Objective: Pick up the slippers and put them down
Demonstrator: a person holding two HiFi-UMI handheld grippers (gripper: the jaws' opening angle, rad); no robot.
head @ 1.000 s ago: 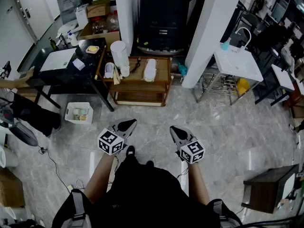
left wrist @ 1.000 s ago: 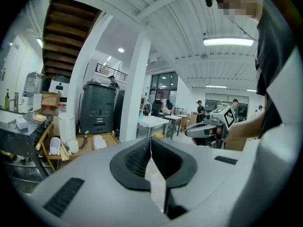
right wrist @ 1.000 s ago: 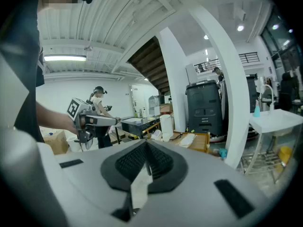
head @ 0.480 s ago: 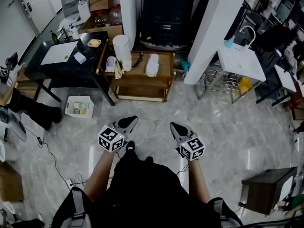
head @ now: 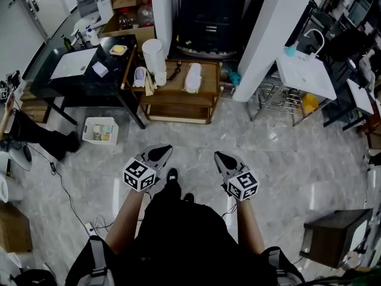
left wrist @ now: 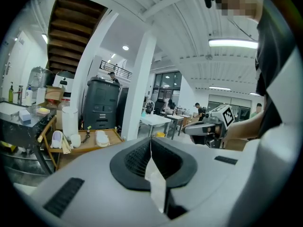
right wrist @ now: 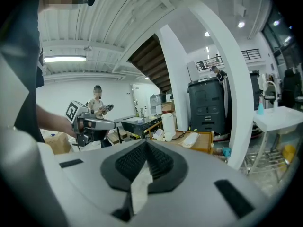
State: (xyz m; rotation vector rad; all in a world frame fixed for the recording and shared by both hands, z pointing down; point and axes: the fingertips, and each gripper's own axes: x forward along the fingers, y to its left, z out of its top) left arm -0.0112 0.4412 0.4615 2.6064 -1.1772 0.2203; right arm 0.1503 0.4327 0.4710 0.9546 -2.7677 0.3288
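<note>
Left gripper [head: 165,152] and right gripper [head: 219,157] both pinched shut, empty, well short of the wooden table [head: 208,86]. I'd step closer and open up before reaching the white slipper [head: 192,77] on it.

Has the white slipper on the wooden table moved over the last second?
No. The white slipper lies at the same spot on the wooden table, right of the white cylinder; only the head view itself shifted.

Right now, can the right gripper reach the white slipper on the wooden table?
Probably not yet. The right gripper is shut and hangs over bare floor, well short of the wooden table where the white slipper lies. Nothing blocks the way; stepping closer and opening the jaws should do.
</note>
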